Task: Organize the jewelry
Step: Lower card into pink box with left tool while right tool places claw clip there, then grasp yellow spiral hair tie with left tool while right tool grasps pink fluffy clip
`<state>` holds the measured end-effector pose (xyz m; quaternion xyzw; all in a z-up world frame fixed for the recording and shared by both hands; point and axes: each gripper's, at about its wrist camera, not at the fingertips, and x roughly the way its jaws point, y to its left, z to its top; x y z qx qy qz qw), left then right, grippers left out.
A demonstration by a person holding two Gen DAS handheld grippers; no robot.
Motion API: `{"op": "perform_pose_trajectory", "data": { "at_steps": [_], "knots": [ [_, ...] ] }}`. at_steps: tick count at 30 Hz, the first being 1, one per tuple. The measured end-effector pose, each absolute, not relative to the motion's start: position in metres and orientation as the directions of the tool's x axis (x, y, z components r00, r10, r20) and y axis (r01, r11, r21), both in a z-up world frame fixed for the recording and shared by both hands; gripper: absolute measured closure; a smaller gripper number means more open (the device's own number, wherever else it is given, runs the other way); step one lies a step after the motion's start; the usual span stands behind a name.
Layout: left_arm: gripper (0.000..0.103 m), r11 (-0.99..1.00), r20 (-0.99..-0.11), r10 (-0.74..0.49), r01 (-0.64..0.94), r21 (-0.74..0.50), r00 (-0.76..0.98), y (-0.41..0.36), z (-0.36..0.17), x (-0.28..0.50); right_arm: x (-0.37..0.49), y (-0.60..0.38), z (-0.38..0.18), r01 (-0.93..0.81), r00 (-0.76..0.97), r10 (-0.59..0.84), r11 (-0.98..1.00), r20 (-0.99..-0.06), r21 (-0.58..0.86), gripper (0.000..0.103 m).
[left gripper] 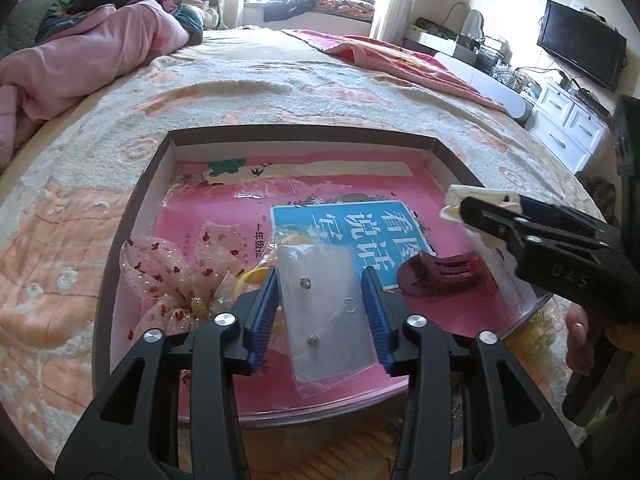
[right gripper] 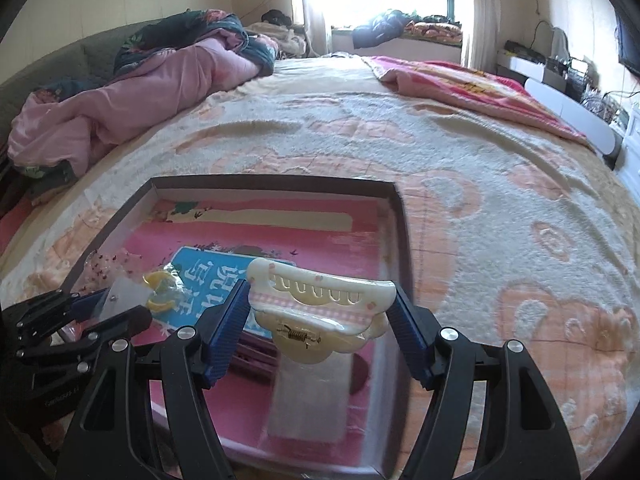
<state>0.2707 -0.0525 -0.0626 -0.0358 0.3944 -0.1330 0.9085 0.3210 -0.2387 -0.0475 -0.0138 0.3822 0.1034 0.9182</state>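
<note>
Blue-padded fingers of the left gripper (left gripper: 324,312) sit closest, straddling a clear plastic packet (left gripper: 326,312) that lies flat on a pink book (left gripper: 240,216) inside a shallow box (left gripper: 300,132) on the bed (left gripper: 280,80). Those fingers stand partly apart, 1 on each long edge of the packet; whether the pads actually press it I cannot tell. The packet's long axis runs straight away from the gripper, so it lies lined up between the pads.

Off to the right, the right gripper (right gripper: 322,308) holds a cream hair claw (right gripper: 320,304) crosswise, its ends pinched between both pads, up in the air over the box's right half. A dark red hair clip (left gripper: 436,276) rests on the book below it, and a sheer pink bow (left gripper: 176,276) and a yellow ring (left gripper: 250,280) lie at the left. Both grippers tilt downward toward the box, the right looking nearer to a free spot for setting the claw down.
</note>
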Motion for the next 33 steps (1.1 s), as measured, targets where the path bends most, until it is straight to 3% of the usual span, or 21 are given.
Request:
{"op": "perform_pose_trajectory", "data": {
  "at_steps": [9, 19, 27, 33],
  "knots": [
    [0.056, 0.961, -0.705, -0.274, 0.222, -0.166, 0.655, -0.055, -0.061, 0.27, 0.33, -0.233, -0.054, -0.207, 0.659, 0.196, 0.976, -0.726, 0.075, 0.036],
    [0.047, 0.956, -0.692, -0.29, 0.227, -0.184, 0.661, -0.052, -0.051, 0.263, 0.306, -0.255, -0.035, -0.176, 0.706, 0.214, 0.976, -0.675, 0.126, 0.026],
    [0.018, 0.96, -0.64, -0.279, 0.196, -0.2, 0.716, -0.038, -0.027, 0.245, 0.266, -0.272, -0.005, -0.162, 0.784, 0.191, 0.981, -0.591, 0.102, 0.021],
    [0.012, 0.96, -0.607, -0.277, 0.185, -0.212, 0.745, -0.028, -0.015, 0.231, 0.239, -0.275, 0.008, -0.174, 0.816, 0.183, 0.982, -0.549, 0.069, 0.02]
  ]
}}
